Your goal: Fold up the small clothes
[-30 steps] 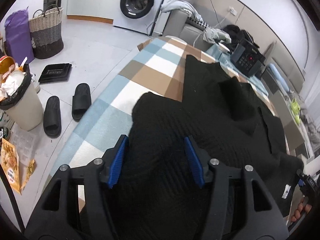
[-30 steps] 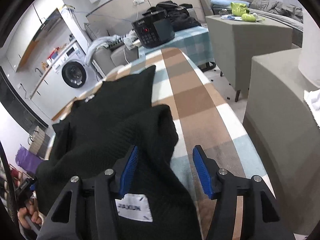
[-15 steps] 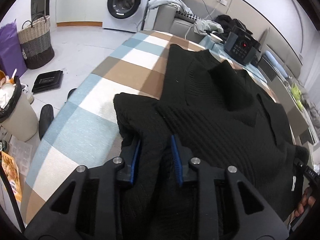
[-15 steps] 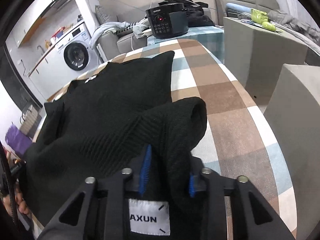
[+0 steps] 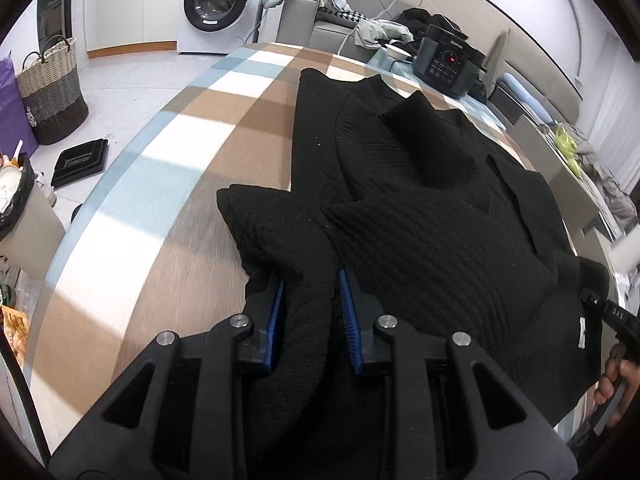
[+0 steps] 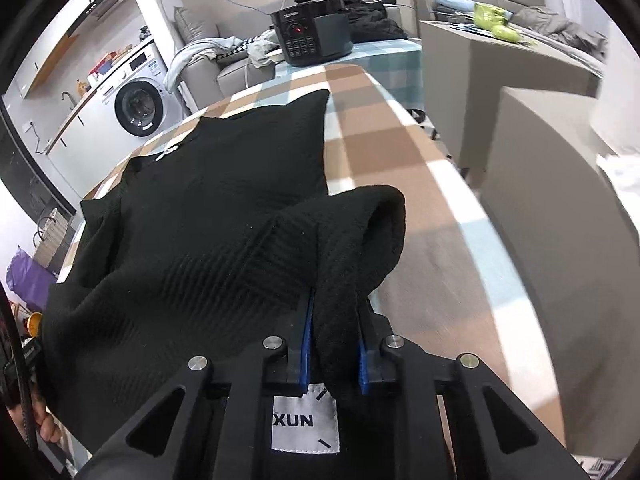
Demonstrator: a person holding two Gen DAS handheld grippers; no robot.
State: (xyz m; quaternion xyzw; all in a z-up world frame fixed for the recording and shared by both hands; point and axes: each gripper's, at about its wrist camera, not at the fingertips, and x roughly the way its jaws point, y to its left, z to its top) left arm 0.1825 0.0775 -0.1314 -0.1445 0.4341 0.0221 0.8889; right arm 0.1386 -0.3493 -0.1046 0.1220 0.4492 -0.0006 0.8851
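A black knitted sweater [image 5: 440,220] lies spread over the table with its checked cloth [image 5: 180,140]. My left gripper [image 5: 311,280] is shut on a bunched fold at the sweater's near left edge, with knit filling the gap between the blue pads. In the right wrist view the same sweater [image 6: 200,220] has its near right edge rolled up. My right gripper [image 6: 335,304] pinches that roll; its jaws are still closing and the pads press the fabric. A white label [image 6: 305,422] lies just under the right gripper.
A black cooker [image 5: 448,62] stands at the table's far end. On the floor to the left are a woven basket [image 5: 52,92], a lined bin [image 5: 20,216] and a black tray [image 5: 80,162]. Grey cabinets [image 6: 560,216] stand close on the right. A washing machine [image 5: 218,4] is behind.
Both grippers went from open around the sweater's near edges to shut on bunched folds of it. The left one has shifted across the table, dragging its fold along.
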